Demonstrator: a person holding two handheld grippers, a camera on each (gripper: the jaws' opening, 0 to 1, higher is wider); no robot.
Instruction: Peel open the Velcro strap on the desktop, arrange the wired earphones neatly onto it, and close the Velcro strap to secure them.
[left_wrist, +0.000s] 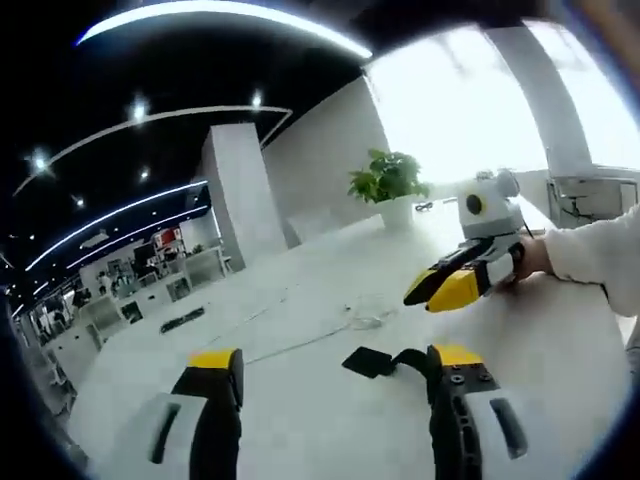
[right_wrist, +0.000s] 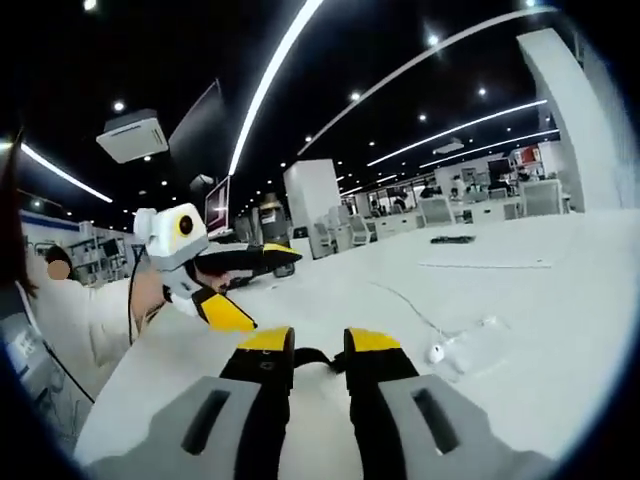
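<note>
Step in hand: peeling the Velcro strap (left_wrist: 372, 361), mid-worktop (left_wrist: 560, 340). Right hand-held gripper (right_wrist: 318, 347) pinches one strap end; left hand-held gripper (left_wrist: 335, 365) is spread, its right jaw at the strap. Next: pull apart; earphones (right_wrist: 440, 350) lie near.

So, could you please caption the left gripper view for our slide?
Open left hand-held gripper beside the black Velcro strap, white earphones beyond, right hand-held gripper nearby.

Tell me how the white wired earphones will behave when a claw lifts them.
Likely floppy: the earphones trail a thin cable that snakes loosely over the desk. Probably very light, given the small buds. The smooth rounded bud may slip from a claw pinch, so gripping the cable seems safer.
</note>
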